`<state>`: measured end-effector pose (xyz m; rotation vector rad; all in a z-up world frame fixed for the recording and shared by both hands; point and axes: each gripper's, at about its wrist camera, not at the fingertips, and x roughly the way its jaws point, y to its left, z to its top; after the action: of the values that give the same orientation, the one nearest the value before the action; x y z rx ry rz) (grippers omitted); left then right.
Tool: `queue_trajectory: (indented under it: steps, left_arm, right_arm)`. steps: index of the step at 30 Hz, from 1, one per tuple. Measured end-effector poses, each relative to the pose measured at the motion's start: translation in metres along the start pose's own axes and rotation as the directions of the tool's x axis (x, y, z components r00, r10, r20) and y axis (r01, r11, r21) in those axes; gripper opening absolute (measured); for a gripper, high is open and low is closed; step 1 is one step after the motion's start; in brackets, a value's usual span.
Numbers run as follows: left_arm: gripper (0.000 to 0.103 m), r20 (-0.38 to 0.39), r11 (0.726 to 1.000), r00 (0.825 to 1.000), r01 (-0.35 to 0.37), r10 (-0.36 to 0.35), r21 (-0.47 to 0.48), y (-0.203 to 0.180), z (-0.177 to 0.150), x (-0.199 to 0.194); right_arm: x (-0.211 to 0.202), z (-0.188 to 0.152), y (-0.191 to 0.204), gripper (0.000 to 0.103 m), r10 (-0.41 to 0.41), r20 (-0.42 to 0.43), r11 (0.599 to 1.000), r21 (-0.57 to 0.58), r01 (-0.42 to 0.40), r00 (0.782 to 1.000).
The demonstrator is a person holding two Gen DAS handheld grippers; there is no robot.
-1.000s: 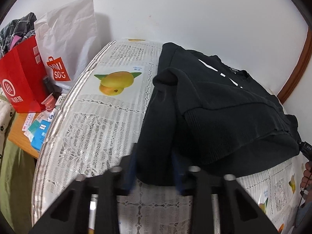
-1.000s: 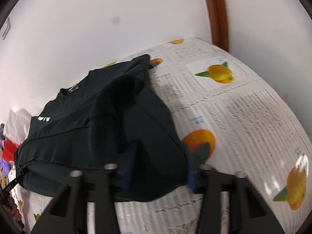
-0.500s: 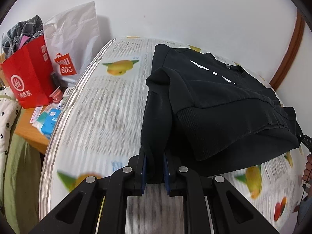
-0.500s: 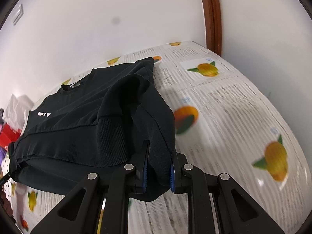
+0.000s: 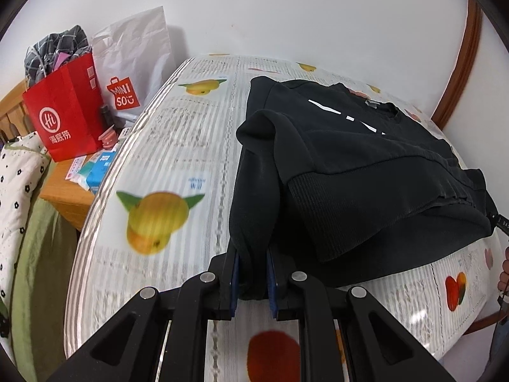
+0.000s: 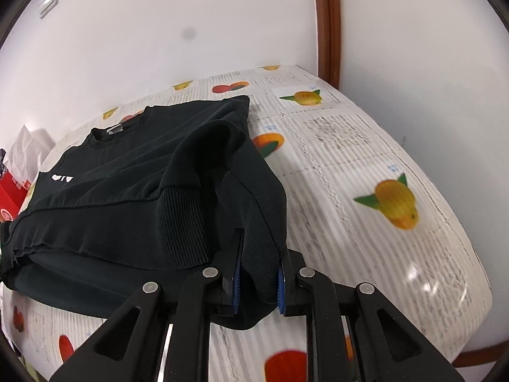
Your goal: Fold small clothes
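A black sweatshirt (image 5: 356,159) with white chest lettering lies partly folded on a table with a fruit-print cloth (image 5: 178,146). Its sleeves are folded in, ribbed cuffs showing. My left gripper (image 5: 252,281) is shut on the sweatshirt's near left bottom corner and holds it raised off the cloth. In the right wrist view the sweatshirt (image 6: 133,184) fills the left half, and my right gripper (image 6: 258,281) is shut on its near right bottom corner, also lifted. The garment's far part rests on the table (image 6: 366,146).
A red paper bag (image 5: 63,111) and a white Miniso bag (image 5: 133,63) stand left of the table on a wooden stand with small packets (image 5: 95,165). A white wall and brown door frame (image 6: 327,22) are behind. A person's hand (image 5: 504,273) shows at the right edge.
Both grippers have closed on the sweatshirt's near bottom corners and lifted them, pulling back and up from the table.
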<state>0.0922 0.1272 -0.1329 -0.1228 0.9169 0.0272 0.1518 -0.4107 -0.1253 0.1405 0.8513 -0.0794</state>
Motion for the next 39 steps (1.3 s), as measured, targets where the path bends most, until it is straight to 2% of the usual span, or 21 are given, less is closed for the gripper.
queue_trajectory:
  steps: [4,9,15,18,20,24,28,33,37,38,39]
  left_arm:
    - [0.015,-0.002,1.0,1.0,-0.001,0.001,-0.003,0.001,-0.007,-0.003]
    - [0.018,0.008,1.0,1.0,0.016,-0.016,-0.001,0.003,-0.013,-0.011]
    - [0.022,0.045,0.999,0.998,0.034,-0.034,0.007,0.003,-0.013,-0.031]
    - [0.028,0.069,0.999,0.996,0.053,-0.054,0.011,0.0,-0.007,-0.041]
    - [0.03,0.091,0.998,0.994,0.063,-0.065,0.028,-0.006,-0.003,-0.049]
    - [0.049,0.091,0.993,0.99,0.098,-0.104,0.064,-0.02,-0.001,-0.05]
    - [0.049,0.059,0.992,0.994,0.087,-0.093,0.091,-0.031,-0.003,-0.035]
    - [0.049,0.031,0.979,0.979,0.202,-0.202,0.018,-0.024,0.008,-0.019]
    - [0.047,-0.026,0.978,0.977,0.21,-0.211,-0.011,-0.028,0.018,0.005]
    - [0.042,-0.039,0.974,0.974,0.223,-0.224,-0.028,-0.028,0.02,0.011]
    - [0.028,-0.048,0.972,0.972,0.23,-0.232,-0.037,-0.028,0.021,0.015]
  right_arm:
    - [-0.006,-0.007,0.0,0.018,-0.014,0.001,1.0,-0.009,0.014,1.0]
    - [-0.016,-0.015,0.002,0.025,-0.03,-0.011,0.999,-0.032,0.03,0.999]
    - [-0.048,-0.014,0.002,0.027,-0.024,0.049,0.999,-0.033,0.026,0.999]
    - [-0.066,-0.011,0.009,0.033,0.026,0.085,0.998,-0.054,-0.022,0.996]
    - [-0.072,-0.01,0.017,0.042,0.068,0.103,0.995,-0.077,-0.06,0.992]
    - [-0.059,-0.01,0.033,0.043,0.092,0.089,0.99,-0.113,-0.082,0.992]
    - [-0.033,-0.008,0.035,0.043,0.106,0.05,0.991,-0.082,-0.102,0.993]
    - [-0.004,-0.002,0.031,0.043,0.14,0.017,0.99,0.011,-0.14,0.99]
    - [0.008,0.007,0.036,0.043,0.14,0.013,0.99,0.032,-0.141,0.99]
    - [0.01,0.01,0.04,0.042,0.14,0.009,0.99,0.024,-0.14,0.99]
    - [0.011,0.012,0.041,0.038,0.139,0.004,0.99,0.017,-0.139,0.99]
